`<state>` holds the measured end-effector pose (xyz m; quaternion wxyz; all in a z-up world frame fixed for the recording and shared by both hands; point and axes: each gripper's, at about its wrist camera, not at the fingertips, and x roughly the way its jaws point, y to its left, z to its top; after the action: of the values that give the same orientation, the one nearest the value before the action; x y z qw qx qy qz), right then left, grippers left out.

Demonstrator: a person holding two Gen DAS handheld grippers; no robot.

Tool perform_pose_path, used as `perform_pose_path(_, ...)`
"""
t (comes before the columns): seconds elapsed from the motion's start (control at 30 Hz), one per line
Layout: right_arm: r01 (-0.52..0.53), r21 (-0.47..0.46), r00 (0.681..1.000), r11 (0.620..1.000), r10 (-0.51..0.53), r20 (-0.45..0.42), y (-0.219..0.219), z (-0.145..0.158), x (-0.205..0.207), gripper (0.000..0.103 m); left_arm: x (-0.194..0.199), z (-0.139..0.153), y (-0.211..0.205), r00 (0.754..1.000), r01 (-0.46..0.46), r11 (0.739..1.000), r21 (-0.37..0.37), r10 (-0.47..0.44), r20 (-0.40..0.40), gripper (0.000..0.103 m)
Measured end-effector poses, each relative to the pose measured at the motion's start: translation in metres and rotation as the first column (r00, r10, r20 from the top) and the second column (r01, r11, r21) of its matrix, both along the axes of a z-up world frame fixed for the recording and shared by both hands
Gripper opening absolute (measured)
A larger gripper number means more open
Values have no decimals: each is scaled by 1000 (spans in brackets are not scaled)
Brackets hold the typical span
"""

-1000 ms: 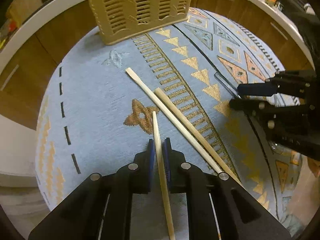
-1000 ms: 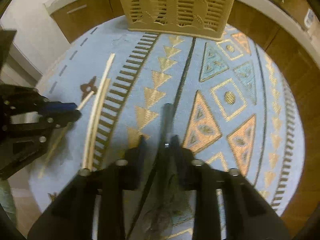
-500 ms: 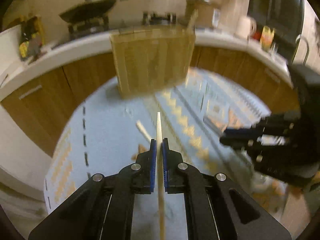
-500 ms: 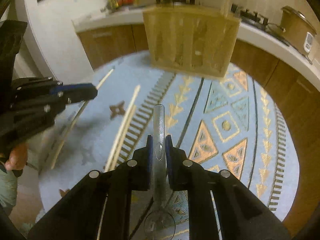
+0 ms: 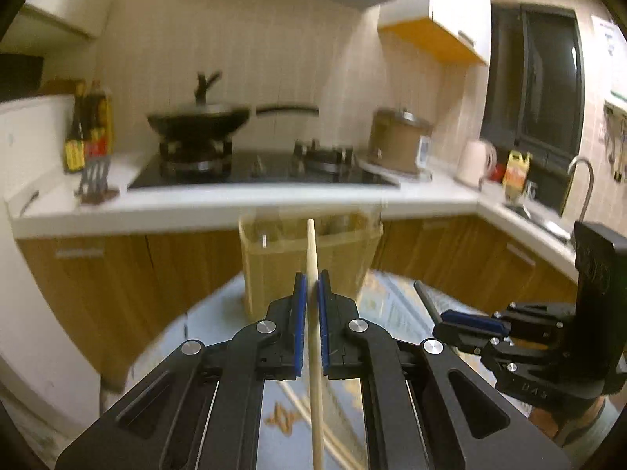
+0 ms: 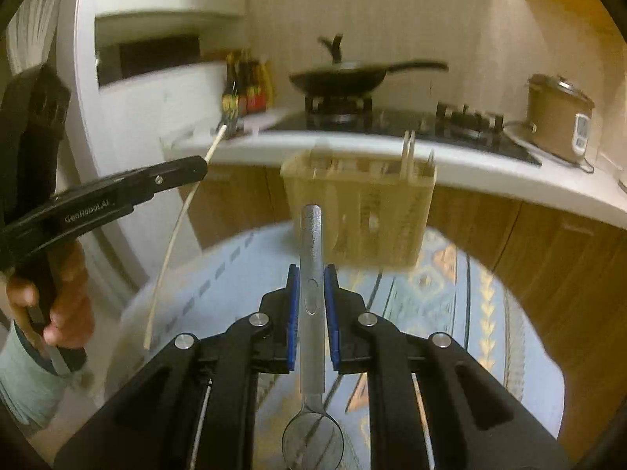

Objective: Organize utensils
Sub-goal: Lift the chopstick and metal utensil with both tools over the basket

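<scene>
Left tongs (image 5: 309, 293): blue pads (image 5: 299, 313) closed on a wooden chopstick (image 5: 313, 274), which points toward twelve o'clock, its tip level with the rim of the tan slotted basket (image 5: 274, 270) beyond. Right tongs (image 6: 312, 286): closed on the handle of a metal spoon (image 6: 311, 258), bowl end toward six o'clock, handle aimed at the basket. The basket stands on the patterned blue cloth (image 6: 431, 301) covering the round bench; utensils stand upright in it. More chopsticks (image 5: 337, 442) lie on the cloth below the left tongs. Stove with black pan (image 6: 337, 76) behind; views blurred.
</scene>
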<state>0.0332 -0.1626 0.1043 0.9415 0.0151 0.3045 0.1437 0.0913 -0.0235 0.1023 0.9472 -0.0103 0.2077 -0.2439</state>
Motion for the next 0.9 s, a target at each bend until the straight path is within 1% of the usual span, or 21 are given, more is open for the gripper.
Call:
perform_pose_path(0.17,43,47,995,998,-47,85,-5,29,30,10,11,31,-9,996,-18,999,-42,22,92,4)
perform_pose_path(0.2,57,60,992,997,-64,105,-6,35,41,10,16,37,-12,993,-25,998,-55,31,111,4)
perform_pose_path(0.3,76,100,986,992,-90,137,-6,45,69,10,33,48,-15,987,-42,995,-85,54,148,4)
perform_pose_path(0.43,103,135,974,985,-128,186,-2,55,102,10,62,55,-16,980,-57,990,-132,81,181,4)
perform_pose_path(0.5,122,160,966,980,-155,209,1,56,122,10,79,57,-15,976,-71,985,-157,101,195,4)
perform_pose_path(0.67,165,197,940,966,-215,265,4,55,154,10,116,58,-11,968,-90,972,-215,137,212,4)
perform_pose_path(0.8,211,215,911,953,-272,310,4,49,175,10,146,58,-7,961,-108,960,-258,166,219,4)
perform_pose_path(0.9,256,202,882,945,-314,351,7,39,185,10,162,54,-5,957,-125,950,-285,191,219,4)
